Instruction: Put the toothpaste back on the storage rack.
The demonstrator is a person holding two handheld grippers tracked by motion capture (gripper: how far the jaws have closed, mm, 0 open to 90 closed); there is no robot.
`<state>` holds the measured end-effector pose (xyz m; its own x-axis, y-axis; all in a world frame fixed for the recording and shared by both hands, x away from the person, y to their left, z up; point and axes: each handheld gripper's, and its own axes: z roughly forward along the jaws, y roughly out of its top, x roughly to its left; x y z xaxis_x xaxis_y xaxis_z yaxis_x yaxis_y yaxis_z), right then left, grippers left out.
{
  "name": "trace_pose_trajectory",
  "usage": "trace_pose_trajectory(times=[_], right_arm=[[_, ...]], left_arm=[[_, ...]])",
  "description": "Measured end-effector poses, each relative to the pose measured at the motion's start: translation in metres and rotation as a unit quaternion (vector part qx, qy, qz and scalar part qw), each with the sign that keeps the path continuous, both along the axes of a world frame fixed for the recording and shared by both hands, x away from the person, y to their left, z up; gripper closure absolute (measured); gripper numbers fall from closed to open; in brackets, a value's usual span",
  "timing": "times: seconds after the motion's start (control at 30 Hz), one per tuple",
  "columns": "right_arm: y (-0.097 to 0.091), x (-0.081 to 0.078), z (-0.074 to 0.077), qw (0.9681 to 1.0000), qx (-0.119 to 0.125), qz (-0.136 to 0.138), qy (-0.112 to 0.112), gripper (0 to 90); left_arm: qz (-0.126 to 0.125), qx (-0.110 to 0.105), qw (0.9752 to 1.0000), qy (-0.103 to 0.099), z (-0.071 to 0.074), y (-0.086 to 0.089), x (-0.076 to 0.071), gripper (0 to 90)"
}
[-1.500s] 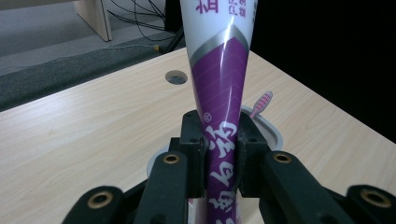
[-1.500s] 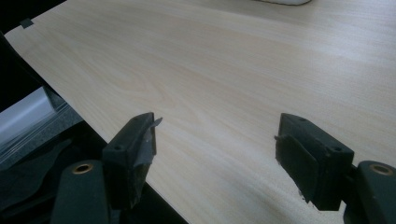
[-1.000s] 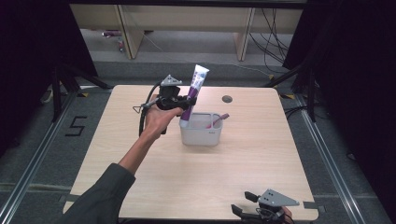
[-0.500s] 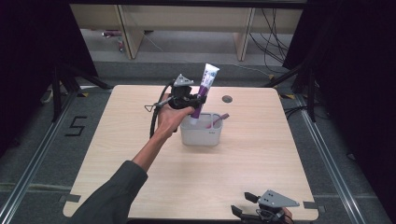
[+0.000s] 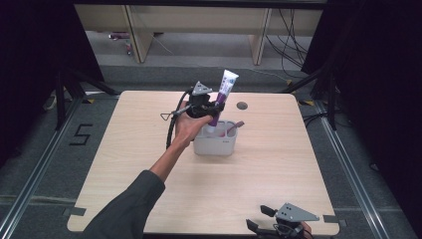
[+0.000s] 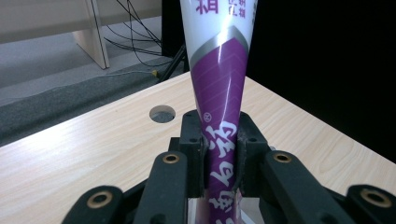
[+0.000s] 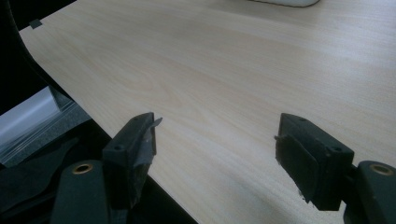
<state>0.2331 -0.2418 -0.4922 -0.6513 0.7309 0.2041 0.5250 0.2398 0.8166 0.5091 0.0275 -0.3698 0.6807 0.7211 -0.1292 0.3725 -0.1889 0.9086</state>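
Placing step in hand: my left gripper [image 5: 215, 107] clamped on purple-white tube [image 5: 222, 97], upright, lower end inside white bin [image 5: 215, 144] near table's [image 5: 149, 124] far edge, mid-width. Next, I judge: lower further, then release. Bin also holds small stick-like item [image 5: 235, 126], unclear what. Right gripper [image 7: 217, 149] wide open, empty, at near-right corner.

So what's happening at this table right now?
A person's left gripper is clamped on a purple and white tube, holding it roughly upright with its lower end in a white container near the middle of the table. Another item leans in the container too. The right gripper sits open at the table's near edge, holding nothing.
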Motion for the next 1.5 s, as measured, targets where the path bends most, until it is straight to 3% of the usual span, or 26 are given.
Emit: trace_pose_trajectory(times=[0.1,0.17,0.3,0.33,0.4,0.43,0.6,0.63,1.23,1.5], right_arm=[[0.0,0.0,-0.001,0.9999,0.008,0.003,0.006,29.5],[-0.001,-0.001,0.001,0.9999,-0.002,0.0,0.011,29.5],[-0.001,-0.001,0.0,1.0,-0.001,-0.002,-0.003,29.5],[0.0,-0.003,0.001,0.9999,0.004,-0.005,0.011,29.5],[-0.001,-0.003,0.002,0.9999,0.003,-0.006,0.015,29.5],[-0.002,-0.001,0.001,1.0,-0.001,-0.002,0.0,29.5],[-0.003,-0.002,0.001,1.0,-0.001,-0.002,0.003,29.5],[-0.003,-0.002,0.002,0.9999,-0.01,-0.004,0.001,29.5],[-0.001,-0.002,0.0,1.0,-0.001,-0.001,0.001,29.5],[-0.001,-0.002,0.0,1.0,-0.004,-0.002,-0.003,29.5]], left_arm=[[-0.004,0.006,1.0,-0.003,-0.006,-0.004,0.001,76.1],[-0.008,0.012,0.9999,-0.003,-0.008,-0.005,0.002,76.0],[-0.01,0.011,0.9999,-0.007,-0.012,-0.007,0.005,76.0],[-0.007,0.011,0.9999,-0.006,-0.013,-0.007,0.005,76.0],[-0.007,0.013,0.9999,-0.004,-0.015,-0.006,0.006,76.0],[-0.005,0.009,0.9999,-0.008,-0.017,-0.006,0.006,76.0],[-0.003,0.013,0.9999,-0.005,-0.023,-0.002,0.006,76.0],[-0.002,0.009,0.9999,-0.006,-0.027,-0.002,0.006,76.0],[-0.012,0.015,0.9998,-0.008,-0.038,-0.006,-0.001,75.8],[-0.005,0.019,0.9998,0.0,-0.046,-0.002,-0.001,75.7]])
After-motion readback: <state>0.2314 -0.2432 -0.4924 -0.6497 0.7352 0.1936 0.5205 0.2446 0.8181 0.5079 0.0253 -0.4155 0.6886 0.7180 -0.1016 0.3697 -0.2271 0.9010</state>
